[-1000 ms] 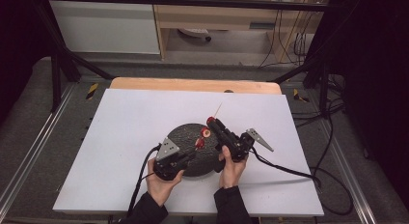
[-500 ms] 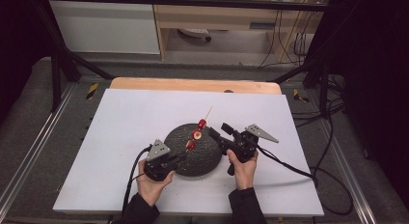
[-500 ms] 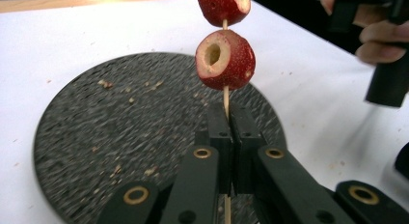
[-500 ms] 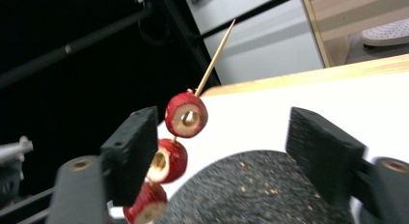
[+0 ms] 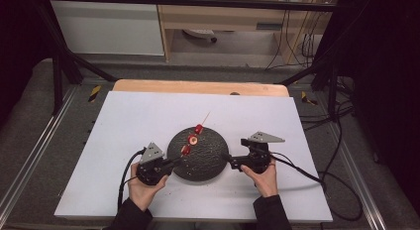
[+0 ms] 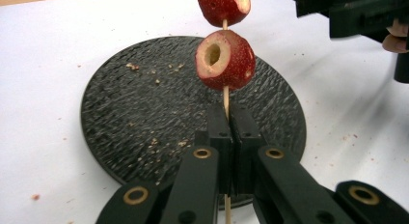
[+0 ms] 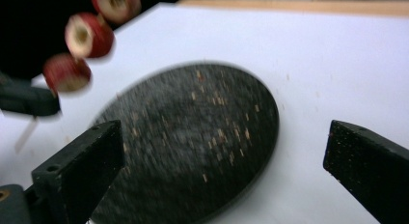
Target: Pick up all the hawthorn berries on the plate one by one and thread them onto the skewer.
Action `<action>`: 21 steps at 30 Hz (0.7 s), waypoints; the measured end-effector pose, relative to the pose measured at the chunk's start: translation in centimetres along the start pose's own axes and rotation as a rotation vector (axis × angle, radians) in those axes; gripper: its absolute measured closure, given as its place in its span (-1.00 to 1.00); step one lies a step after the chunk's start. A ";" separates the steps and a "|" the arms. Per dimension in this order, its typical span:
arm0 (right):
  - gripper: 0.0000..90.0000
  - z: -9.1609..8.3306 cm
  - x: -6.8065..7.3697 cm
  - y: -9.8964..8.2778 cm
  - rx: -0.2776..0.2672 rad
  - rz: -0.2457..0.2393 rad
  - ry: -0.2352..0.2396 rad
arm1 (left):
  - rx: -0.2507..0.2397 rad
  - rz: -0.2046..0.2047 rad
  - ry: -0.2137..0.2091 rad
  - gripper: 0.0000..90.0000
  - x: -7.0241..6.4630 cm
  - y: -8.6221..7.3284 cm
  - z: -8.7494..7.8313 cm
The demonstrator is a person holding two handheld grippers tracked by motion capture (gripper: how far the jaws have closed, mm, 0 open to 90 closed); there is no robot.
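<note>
Left gripper [image 6: 225, 132]: jaws clamped tight on the bare lower end of the wooden skewer [image 6: 225, 99], which rises straight out from between them.
Right gripper [image 7: 224, 151]: jaws spread wide with nothing between them; they have just been opening, and it sits at the right edge of the plate [image 5: 200, 153].
Skewer: three red fruit pieces [image 5: 192, 139] threaded on it, held just above the dark round plate, not resting on it as far as the left gripper view shows.
Long axis: from the left gripper [image 5: 171, 163] it runs up and away to the right across the plate, its bare tip pointing to the far side of the white table [image 5: 124, 116].
Nearer hand: the left, which already holds the stick; the right gripper [image 5: 229, 160] stands apart, with the fruit off to its left.
Likely next move: probably setting the skewer down or handing it on, so the left grip governs.
</note>
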State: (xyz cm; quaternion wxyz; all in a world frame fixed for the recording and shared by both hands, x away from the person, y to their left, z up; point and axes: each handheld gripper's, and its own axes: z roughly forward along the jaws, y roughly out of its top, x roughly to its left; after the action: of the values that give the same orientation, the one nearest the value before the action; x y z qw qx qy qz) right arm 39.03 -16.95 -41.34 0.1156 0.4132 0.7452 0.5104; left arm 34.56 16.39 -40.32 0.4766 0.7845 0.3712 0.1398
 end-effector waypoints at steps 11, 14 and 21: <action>-0.98 -1.7 -2.0 -2.8 0.148 -0.088 -0.033 | 0.067 0.046 0.010 0.96 1.0 1.3 -0.3; -0.98 -2.2 -2.6 -3.4 0.158 -0.106 -0.022 | 0.088 0.049 0.007 0.96 1.2 1.7 -0.2; -0.98 -2.9 -3.2 -4.5 0.209 -0.132 -0.046 | 0.128 0.042 0.003 0.96 1.7 2.4 0.3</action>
State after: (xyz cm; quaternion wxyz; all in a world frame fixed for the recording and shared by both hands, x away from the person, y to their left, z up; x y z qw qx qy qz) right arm 37.09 -21.88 -44.63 0.1224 0.3846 0.8170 0.4118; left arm 36.99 16.79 -38.62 0.4219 0.8208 0.3637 0.1266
